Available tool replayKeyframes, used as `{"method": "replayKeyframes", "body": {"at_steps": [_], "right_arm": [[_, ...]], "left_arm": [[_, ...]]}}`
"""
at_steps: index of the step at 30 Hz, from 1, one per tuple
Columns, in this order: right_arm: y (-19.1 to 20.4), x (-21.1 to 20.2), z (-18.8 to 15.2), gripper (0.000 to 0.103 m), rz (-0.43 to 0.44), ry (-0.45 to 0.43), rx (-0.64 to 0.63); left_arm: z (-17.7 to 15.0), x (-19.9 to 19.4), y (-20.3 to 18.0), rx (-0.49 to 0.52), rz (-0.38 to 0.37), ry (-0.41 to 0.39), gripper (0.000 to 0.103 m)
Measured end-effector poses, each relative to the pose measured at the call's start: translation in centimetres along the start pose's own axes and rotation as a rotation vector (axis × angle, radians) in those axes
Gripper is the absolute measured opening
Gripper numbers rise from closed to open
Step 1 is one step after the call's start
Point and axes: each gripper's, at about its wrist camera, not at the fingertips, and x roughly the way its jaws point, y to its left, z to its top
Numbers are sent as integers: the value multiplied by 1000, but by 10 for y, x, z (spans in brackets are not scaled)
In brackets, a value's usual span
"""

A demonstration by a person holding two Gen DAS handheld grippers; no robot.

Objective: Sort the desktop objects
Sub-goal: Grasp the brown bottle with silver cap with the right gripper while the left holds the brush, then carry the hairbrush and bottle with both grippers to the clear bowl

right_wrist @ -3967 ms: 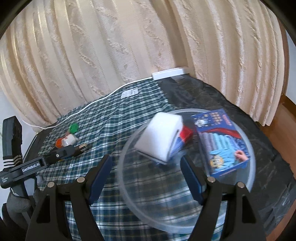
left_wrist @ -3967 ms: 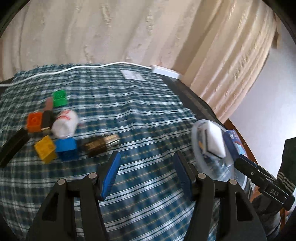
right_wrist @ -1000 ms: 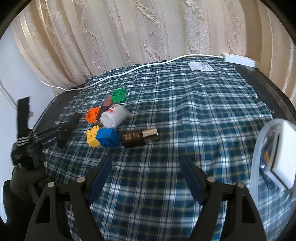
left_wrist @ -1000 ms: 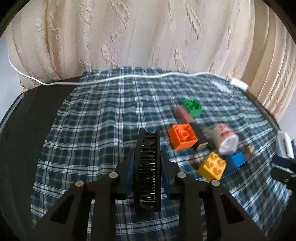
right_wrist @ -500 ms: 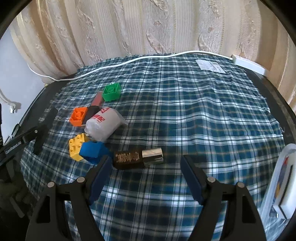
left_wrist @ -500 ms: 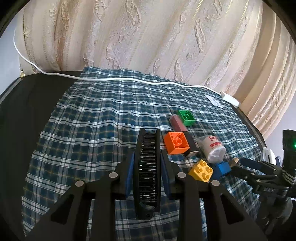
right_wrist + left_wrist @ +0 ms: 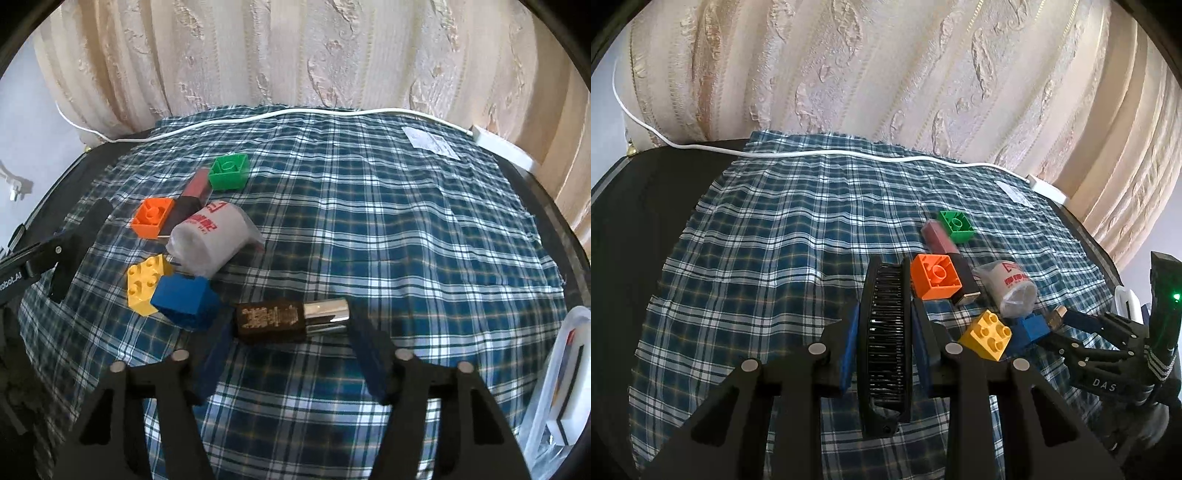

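At the right edge of the right wrist view, a clear tub (image 7: 543,398) is cut off; a white block inside shows only in part. On the checked cloth (image 7: 783,236) the blue brick (image 7: 1030,329) is half hidden behind the yellow brick (image 7: 987,334). Clamped in the left gripper (image 7: 884,314) is a black comb (image 7: 885,332), as it was a second ago. The right gripper (image 7: 288,341), wider then, is closing around the dark bottle (image 7: 291,320), pads not yet touching it.
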Motion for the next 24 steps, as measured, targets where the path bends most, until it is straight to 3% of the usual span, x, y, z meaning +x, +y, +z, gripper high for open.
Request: {"method": "replayKeyframes", "body": {"at_steps": [24], "right_arm": [[-6, -76, -55, 65, 99, -93, 103]], "left_arm": [[-2, -5, -15, 65, 3, -16, 29]]}}
